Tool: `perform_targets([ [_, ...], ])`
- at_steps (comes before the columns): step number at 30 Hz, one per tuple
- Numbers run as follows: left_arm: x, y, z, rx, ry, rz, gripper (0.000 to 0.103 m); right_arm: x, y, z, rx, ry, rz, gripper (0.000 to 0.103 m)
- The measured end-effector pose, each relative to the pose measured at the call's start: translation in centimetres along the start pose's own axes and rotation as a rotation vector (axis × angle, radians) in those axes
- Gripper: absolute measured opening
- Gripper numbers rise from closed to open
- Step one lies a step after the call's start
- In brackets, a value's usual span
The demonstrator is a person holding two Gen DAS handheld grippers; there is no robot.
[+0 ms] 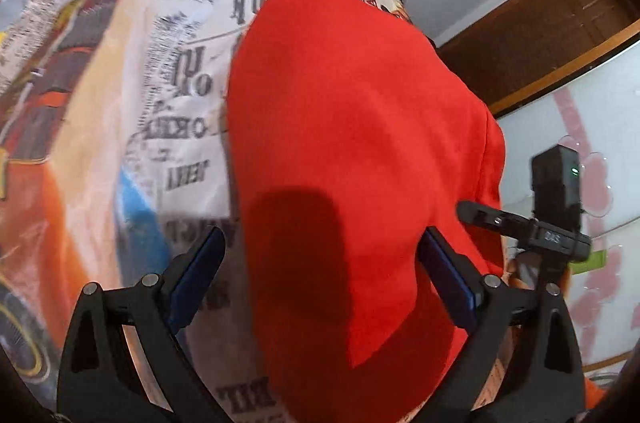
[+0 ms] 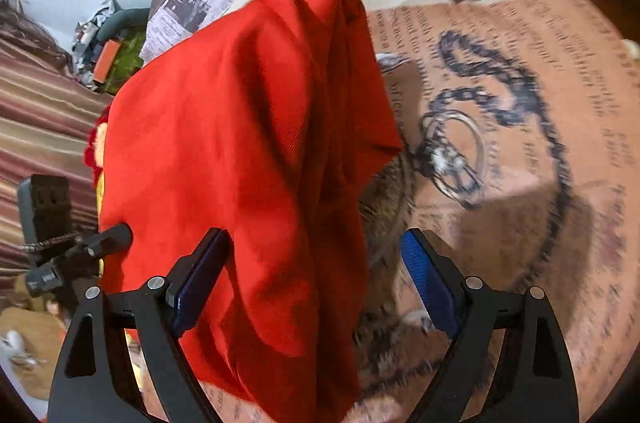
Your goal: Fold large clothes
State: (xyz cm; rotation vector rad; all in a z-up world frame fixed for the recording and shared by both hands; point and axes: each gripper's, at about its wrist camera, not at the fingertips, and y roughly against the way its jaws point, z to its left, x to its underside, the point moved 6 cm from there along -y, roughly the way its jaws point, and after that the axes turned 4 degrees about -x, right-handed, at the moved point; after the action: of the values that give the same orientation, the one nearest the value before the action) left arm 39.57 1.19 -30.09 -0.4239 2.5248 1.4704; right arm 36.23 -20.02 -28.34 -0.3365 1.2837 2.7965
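Lying bunched on printed bedding [image 1: 176, 71], red garment [image 1: 352, 127], left gripper [image 1: 324, 263] and right gripper [image 2: 316, 263] both wide apart

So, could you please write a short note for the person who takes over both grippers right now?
Left gripper: open, red garment between its fingers, not clamped.
Right gripper: open too, the same garment between its fingers.
The garment lies bunched on the printed bedsheet.
Done: it looks partly gathered, with no neat fold yet.
Left: grip it, spread it flat, then fold.
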Motion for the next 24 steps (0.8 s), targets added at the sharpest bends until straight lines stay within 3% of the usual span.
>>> perform_targets([
  [8, -1.4, -1.5, -0.2, 0.085, 0.001, 0.041, 0.097, -0.9, -1.4, 1.6, -0.092, 0.015, -0.005, 0.089],
  [10, -1.7, -1.4, 0.1, 0.091, 0.004, 0.031, 0.09, -0.8, -1.4, 2.1, -0.106, 0.018, -0.016, 0.086],
  [12, -1.7, -1.3, 0.2, 0.101, 0.021, 0.02, 0.084, -0.6, -1.7, 2.8, -0.169, 0.012, 0.001, 0.074],
  [14, -1.5, -0.9, 0.1, 0.096, 0.007, 0.003, 0.076, -0.3, -1.9, 3.3, -0.158, 0.011, -0.003, 0.072],
  [17, -1.1, 0.1, -0.4, 0.083, -0.03, -0.025, 0.062, 0.0, -1.6, 4.3, -0.142, 0.028, -0.014, 0.06],
  [21, -1.2, 1.3, -0.9, 0.068, -0.048, -0.046, 0.046, -0.1, -0.2, 6.1, -0.153, 0.053, -0.023, 0.03],
  [24, -1.5, 3.1, -1.0, 0.066, -0.058, -0.07, 0.041, -0.3, 0.2, 7.7, -0.14, 0.079, -0.023, 0.027],
])
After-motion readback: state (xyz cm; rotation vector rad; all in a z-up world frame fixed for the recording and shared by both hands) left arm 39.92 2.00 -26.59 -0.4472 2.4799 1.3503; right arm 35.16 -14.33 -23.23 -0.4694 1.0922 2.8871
